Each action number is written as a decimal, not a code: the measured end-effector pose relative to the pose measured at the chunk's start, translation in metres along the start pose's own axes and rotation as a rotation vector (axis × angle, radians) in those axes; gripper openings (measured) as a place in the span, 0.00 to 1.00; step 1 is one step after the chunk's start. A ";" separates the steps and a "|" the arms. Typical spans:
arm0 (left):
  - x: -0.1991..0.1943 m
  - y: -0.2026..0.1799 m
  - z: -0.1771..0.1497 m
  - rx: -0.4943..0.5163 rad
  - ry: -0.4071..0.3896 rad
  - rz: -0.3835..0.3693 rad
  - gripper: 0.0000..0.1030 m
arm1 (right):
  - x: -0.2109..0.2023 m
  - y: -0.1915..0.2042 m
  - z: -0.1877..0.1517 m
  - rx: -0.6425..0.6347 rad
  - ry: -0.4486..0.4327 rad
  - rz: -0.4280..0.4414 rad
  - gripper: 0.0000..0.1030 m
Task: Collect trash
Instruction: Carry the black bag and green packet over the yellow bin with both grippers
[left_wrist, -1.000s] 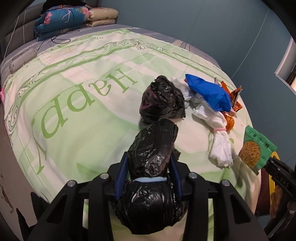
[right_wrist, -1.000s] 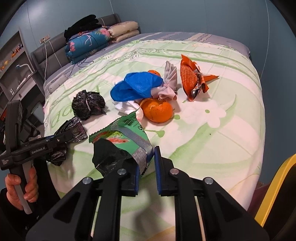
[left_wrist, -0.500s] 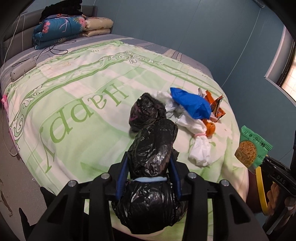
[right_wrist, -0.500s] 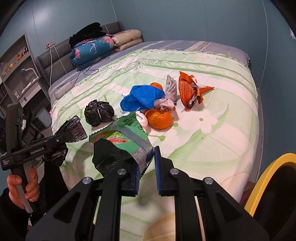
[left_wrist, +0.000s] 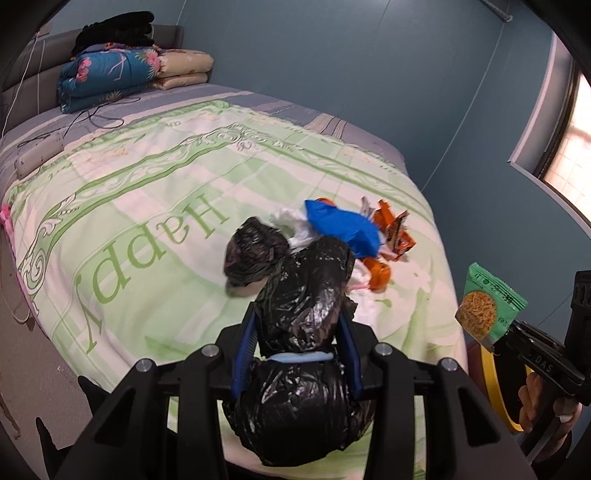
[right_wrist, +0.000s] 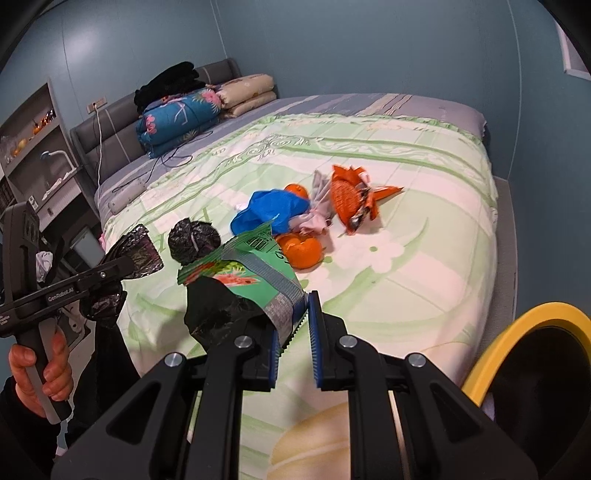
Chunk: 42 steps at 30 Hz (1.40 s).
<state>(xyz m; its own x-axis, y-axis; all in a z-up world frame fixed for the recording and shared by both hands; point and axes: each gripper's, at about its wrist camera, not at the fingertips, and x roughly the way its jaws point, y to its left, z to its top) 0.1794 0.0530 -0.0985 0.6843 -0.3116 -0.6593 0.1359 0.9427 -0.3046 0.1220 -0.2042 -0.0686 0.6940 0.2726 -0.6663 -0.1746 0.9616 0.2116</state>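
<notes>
Your left tool (left_wrist: 299, 343) is clamped on one black trash bag (left_wrist: 303, 295), your right tool (right_wrist: 291, 332) pinches one green snack packet (right_wrist: 255, 266). Beyond them on the bed (right_wrist: 424, 266) lie two oranges (right_wrist: 300, 251), one blue bag (right_wrist: 273, 210), one orange wrapper (right_wrist: 349, 197) and one more black bag (right_wrist: 194, 240).

Both wrist cameras look steeply down over the bed (left_wrist: 155, 206) from just off its foot corner. Each frames the same trash pile (right_wrist: 295, 218) at mid-bed, from opposite sides.
</notes>
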 end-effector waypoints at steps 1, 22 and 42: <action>-0.001 -0.003 0.001 0.003 -0.002 -0.006 0.37 | -0.003 -0.003 0.001 0.004 -0.006 -0.004 0.13; -0.014 -0.104 0.018 0.138 -0.042 -0.133 0.37 | -0.087 -0.075 0.001 0.094 -0.126 -0.149 0.13; -0.019 -0.200 0.019 0.268 -0.041 -0.259 0.37 | -0.148 -0.134 -0.013 0.200 -0.203 -0.295 0.13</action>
<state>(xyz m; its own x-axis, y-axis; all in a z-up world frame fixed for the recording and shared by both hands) 0.1532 -0.1269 -0.0120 0.6304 -0.5436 -0.5542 0.4868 0.8329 -0.2633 0.0339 -0.3729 -0.0075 0.8211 -0.0446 -0.5690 0.1777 0.9674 0.1806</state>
